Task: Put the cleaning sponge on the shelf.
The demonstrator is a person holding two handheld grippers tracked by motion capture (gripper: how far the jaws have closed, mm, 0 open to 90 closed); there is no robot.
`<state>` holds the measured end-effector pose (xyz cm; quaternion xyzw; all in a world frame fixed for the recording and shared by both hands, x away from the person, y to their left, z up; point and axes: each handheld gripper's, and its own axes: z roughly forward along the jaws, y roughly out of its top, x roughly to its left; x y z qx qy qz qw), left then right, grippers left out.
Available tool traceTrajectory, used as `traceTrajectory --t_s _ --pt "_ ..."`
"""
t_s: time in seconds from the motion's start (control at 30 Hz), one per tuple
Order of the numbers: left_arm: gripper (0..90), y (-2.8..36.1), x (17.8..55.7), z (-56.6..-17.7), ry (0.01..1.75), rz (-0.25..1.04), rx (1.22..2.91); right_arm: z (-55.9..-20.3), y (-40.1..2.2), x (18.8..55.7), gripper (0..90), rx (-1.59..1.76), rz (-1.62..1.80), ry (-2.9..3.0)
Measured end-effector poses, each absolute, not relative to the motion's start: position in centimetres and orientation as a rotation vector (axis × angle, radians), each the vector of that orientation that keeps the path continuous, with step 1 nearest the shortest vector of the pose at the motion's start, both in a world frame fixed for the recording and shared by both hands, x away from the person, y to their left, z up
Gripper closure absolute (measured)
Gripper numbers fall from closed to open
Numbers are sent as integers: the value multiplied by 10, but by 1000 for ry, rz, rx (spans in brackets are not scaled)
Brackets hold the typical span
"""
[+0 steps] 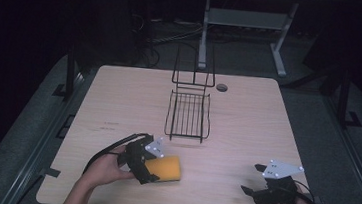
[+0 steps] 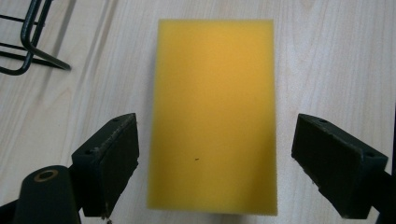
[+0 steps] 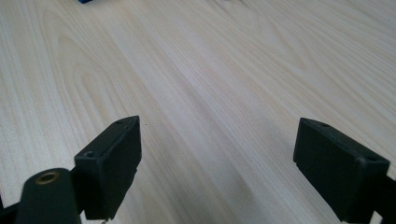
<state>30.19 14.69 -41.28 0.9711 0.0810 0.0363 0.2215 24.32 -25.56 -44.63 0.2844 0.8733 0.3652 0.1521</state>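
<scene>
Yellow sponge (image 2: 212, 116) lies between the spread left tongs (image 2: 215, 161).

High view looks down over the table (image 1: 247, 118); left gripper view closes on the sponge (image 2: 212, 116), shared with it.

No readable text, labels, brands or numbers, faint dark marks on the table (image 1: 111, 124) too small to read

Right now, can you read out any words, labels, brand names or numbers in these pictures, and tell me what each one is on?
None can be read.
A small dark mark on the wooden table, left of the wire rack in the high view: too small and blurred to read.
The yellow sponge, the left gripper and the right gripper carry no text.
</scene>
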Motion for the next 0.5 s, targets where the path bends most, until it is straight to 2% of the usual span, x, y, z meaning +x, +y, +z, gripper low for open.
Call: traceTrajectory --t_s 0.5 --pt "145 139 307 -419 211 78 2709 -446 -254 243 149 810 1055 2507"
